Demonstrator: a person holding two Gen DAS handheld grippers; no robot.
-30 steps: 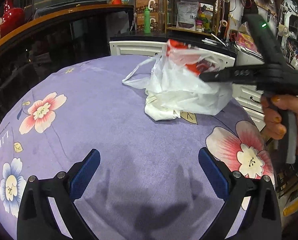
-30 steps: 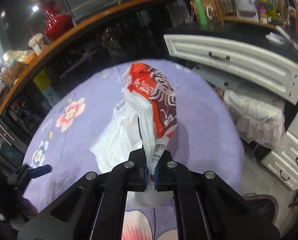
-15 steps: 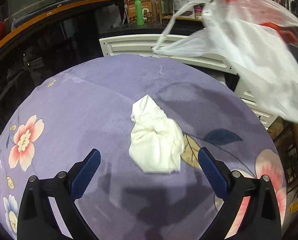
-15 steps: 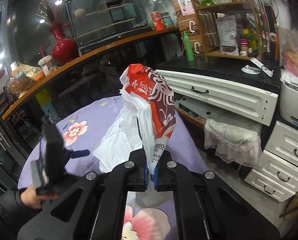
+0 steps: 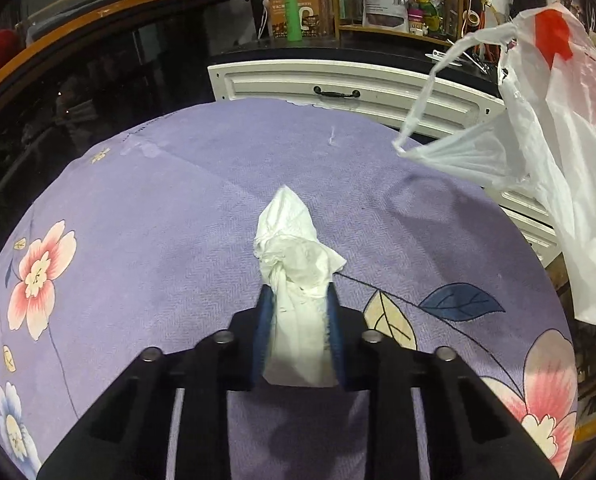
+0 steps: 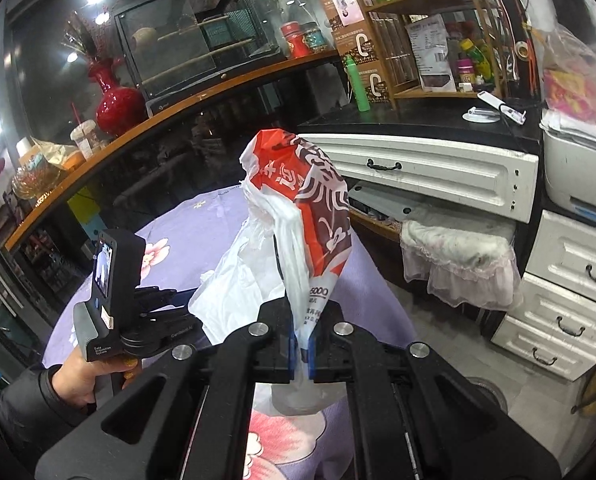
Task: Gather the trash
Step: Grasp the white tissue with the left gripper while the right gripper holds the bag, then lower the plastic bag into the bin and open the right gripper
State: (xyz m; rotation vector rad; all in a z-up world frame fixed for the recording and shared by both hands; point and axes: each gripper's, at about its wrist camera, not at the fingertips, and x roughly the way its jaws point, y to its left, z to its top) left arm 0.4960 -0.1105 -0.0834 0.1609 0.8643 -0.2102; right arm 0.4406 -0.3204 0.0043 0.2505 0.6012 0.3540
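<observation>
Both grippers are gripping: one a tissue, the other a bag.

A white drawer is standing just beyond the purple flowered tablecloth, with nothing lying between tissue and bag. The left gripper is pinching the crumpled tissue over the tablecloth's middle. The right gripper is clamping the white-and-red plastic bag, which is hanging above the tablecloth's right edge.

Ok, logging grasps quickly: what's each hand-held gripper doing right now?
Left hand-held gripper: closed on the crumpled tissue.
Right hand-held gripper: closed on the plastic bag.
</observation>
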